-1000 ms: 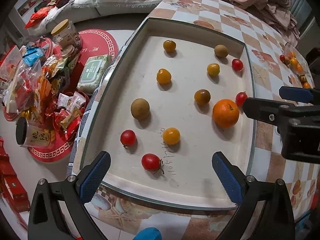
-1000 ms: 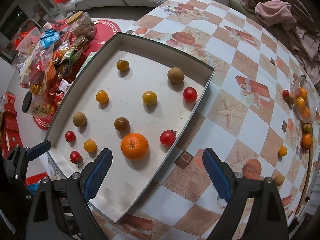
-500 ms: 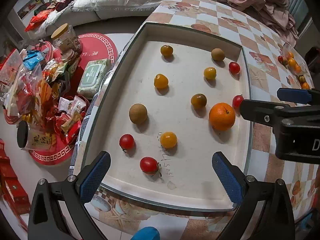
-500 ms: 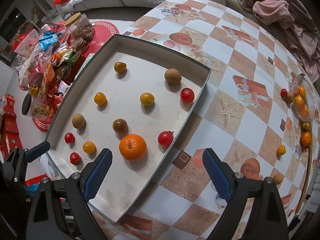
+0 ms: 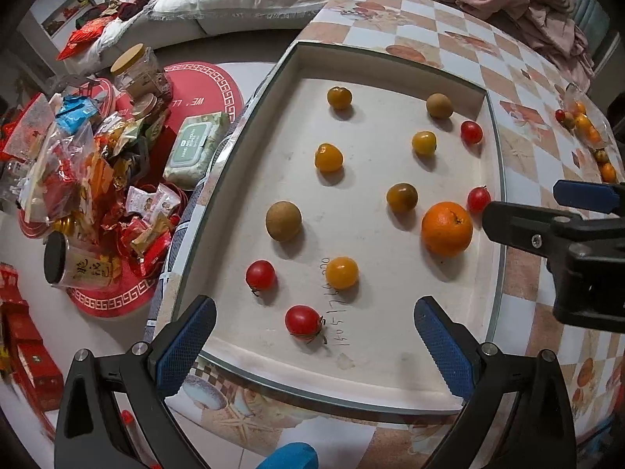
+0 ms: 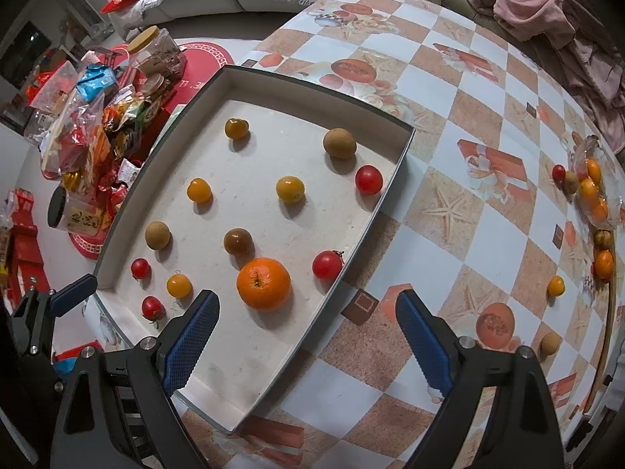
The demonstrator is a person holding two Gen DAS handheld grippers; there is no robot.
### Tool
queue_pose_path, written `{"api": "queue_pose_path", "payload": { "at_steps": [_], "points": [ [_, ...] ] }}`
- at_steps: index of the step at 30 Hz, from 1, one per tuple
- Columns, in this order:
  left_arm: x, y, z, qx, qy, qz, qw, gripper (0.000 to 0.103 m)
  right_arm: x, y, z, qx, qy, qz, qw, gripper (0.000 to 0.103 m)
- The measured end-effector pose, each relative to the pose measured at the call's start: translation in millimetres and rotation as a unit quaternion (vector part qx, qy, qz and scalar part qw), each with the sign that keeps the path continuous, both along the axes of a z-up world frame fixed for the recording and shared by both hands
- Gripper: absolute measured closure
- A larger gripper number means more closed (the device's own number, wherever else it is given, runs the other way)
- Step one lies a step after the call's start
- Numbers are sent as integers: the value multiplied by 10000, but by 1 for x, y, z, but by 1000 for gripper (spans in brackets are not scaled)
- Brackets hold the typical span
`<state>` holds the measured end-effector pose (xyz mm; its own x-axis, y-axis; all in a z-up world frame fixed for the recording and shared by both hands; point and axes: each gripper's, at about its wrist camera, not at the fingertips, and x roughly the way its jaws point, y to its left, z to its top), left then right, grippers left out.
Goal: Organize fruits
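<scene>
Fruits lay scattered, each apart from the next, inside the shallow white tray on the tiled counter: one orange, cherry tomatoes in red and yellow, and brownish round ones. More fruit sat loose at the counter's far edge. Both claws, left and right, hung wide apart and empty above the tray. No pick seemed begun; the next move called for lowering one claw around a chosen fruit.
</scene>
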<state>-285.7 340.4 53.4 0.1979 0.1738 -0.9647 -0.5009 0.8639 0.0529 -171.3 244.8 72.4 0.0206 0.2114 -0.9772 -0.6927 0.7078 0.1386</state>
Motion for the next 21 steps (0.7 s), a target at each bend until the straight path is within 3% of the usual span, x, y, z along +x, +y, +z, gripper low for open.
{"api": "queue_pose_path", "payload": {
  "at_steps": [21],
  "points": [
    [6, -6, -1, -4, 114, -189, 9998, 1, -2, 2, 0, 36, 56, -24, 10000, 10]
  ]
}}
